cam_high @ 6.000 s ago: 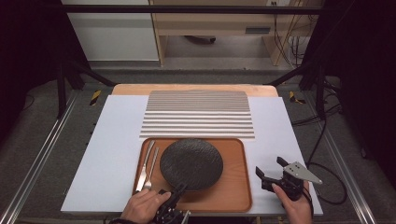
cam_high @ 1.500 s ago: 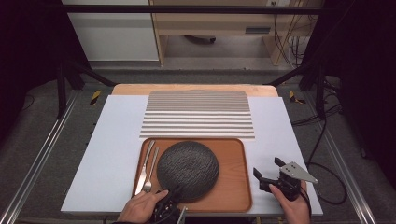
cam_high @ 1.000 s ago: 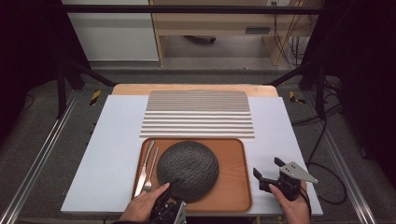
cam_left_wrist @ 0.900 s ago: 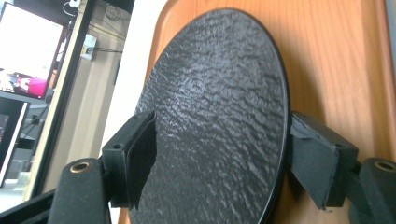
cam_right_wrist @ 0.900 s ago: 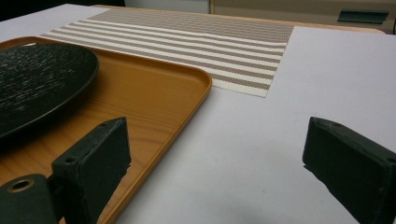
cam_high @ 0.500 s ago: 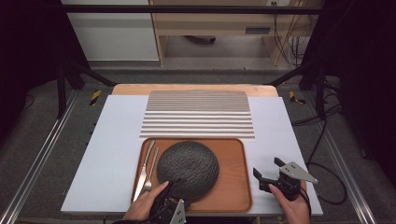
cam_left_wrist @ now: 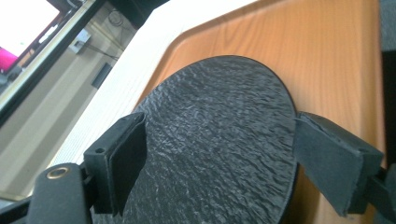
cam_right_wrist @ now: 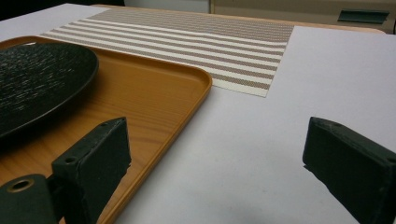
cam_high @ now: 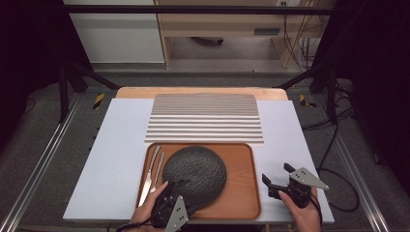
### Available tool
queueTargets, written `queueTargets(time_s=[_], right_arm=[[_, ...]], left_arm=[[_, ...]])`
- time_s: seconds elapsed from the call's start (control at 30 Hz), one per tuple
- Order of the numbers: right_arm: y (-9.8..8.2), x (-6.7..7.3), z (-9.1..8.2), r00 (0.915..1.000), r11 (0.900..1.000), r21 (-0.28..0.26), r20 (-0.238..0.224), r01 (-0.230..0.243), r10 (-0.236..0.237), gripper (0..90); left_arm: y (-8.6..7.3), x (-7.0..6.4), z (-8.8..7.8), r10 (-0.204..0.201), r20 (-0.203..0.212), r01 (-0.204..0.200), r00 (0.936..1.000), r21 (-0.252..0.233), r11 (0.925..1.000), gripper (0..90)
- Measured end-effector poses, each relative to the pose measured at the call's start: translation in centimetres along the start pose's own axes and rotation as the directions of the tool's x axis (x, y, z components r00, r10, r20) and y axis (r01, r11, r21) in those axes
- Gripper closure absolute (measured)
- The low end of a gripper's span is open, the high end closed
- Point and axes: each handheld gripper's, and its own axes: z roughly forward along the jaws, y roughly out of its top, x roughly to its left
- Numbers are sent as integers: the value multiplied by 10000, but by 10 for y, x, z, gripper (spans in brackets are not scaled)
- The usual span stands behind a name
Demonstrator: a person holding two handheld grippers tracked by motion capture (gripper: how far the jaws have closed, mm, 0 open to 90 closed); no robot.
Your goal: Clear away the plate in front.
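A dark, rough-textured round plate [cam_high: 194,171] [cam_left_wrist: 210,140] [cam_right_wrist: 37,79] lies on the left part of a wooden tray [cam_high: 241,164] [cam_left_wrist: 327,56] [cam_right_wrist: 154,93]. My left gripper [cam_high: 176,191] [cam_left_wrist: 224,163] is at the plate's near left rim, turned on its side. Its jaws have just been opening. The plate's edge sits between them; one pad lies over the plate and the other stands a little off the rim. My right gripper [cam_high: 275,172] [cam_right_wrist: 219,154] rests open just right of the tray, over the white surface, with nothing between its jaws.
Two pieces of cutlery [cam_high: 152,169] lie along the tray's left side, beside the plate. A striped placemat [cam_high: 205,116] [cam_right_wrist: 196,37] lies beyond the tray. A white board [cam_high: 116,159] covers the tabletop, with metal rails and cables on both sides.
Over six seconds the plate has shifted slightly toward the near left of the tray. My left hand has moved a little at the plate's rim. The right gripper has stayed put.
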Motion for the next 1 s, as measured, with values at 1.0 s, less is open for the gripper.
queueTargets(time_s=[1.0], right_arm=[[0,1,0,10000,10000,0,-76,-10,10,65]], left_arm=[[-23,33,-6,-2197,-763,2186,9726,-222,9756,105]])
